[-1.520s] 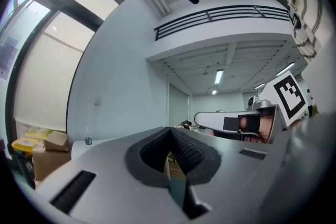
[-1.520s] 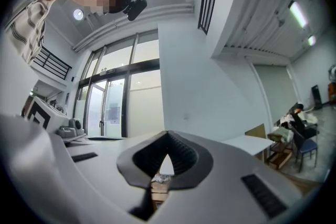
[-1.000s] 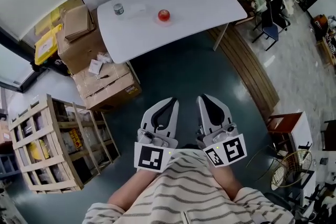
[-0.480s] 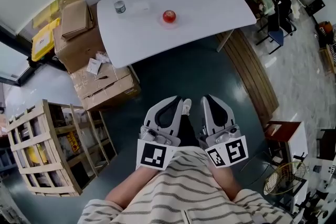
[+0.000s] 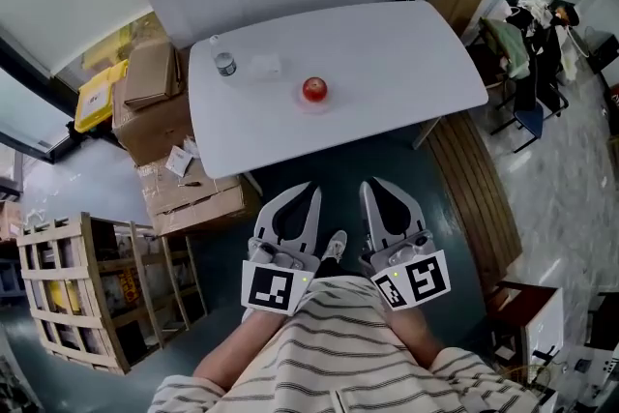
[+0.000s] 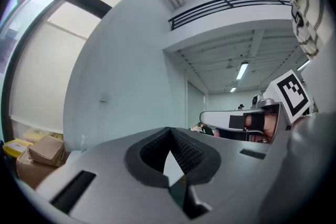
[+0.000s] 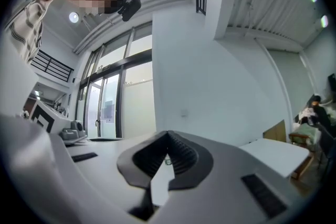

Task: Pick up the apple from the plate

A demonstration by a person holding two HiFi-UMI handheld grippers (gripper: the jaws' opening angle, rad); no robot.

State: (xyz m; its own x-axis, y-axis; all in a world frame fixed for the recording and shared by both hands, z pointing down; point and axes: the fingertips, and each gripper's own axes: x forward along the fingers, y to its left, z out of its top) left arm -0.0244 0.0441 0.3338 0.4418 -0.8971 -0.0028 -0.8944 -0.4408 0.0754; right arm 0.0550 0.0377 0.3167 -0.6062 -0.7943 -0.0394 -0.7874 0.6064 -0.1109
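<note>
A red apple (image 5: pixel 314 90) sits on a pale plate (image 5: pixel 314 103) near the middle of a white table (image 5: pixel 387 44), far ahead in the head view. Both grippers are held side by side in front of the person's striped shirt, well short of the table's near edge. The left gripper (image 5: pixel 311 193) is shut with nothing in it, and its jaws meet in the left gripper view (image 6: pixel 169 136). Beside it the right gripper (image 5: pixel 371 188) is also shut and empty (image 7: pixel 168 139). The jaws hide the apple in both gripper views.
A small water bottle (image 5: pixel 224 63) stands at the table's left end. Cardboard boxes (image 5: pixel 160 106) are stacked left of the table, with a wooden crate (image 5: pixel 77 290) nearer. A chair with clothes (image 5: pixel 527 44) and wooden boards (image 5: pixel 474 189) are to the right. The person's shoe (image 5: pixel 334 247) shows on the dark floor.
The table and apple have come nearer and lower in the head view as the person walks toward them. Both grippers stay shut, side by side.
</note>
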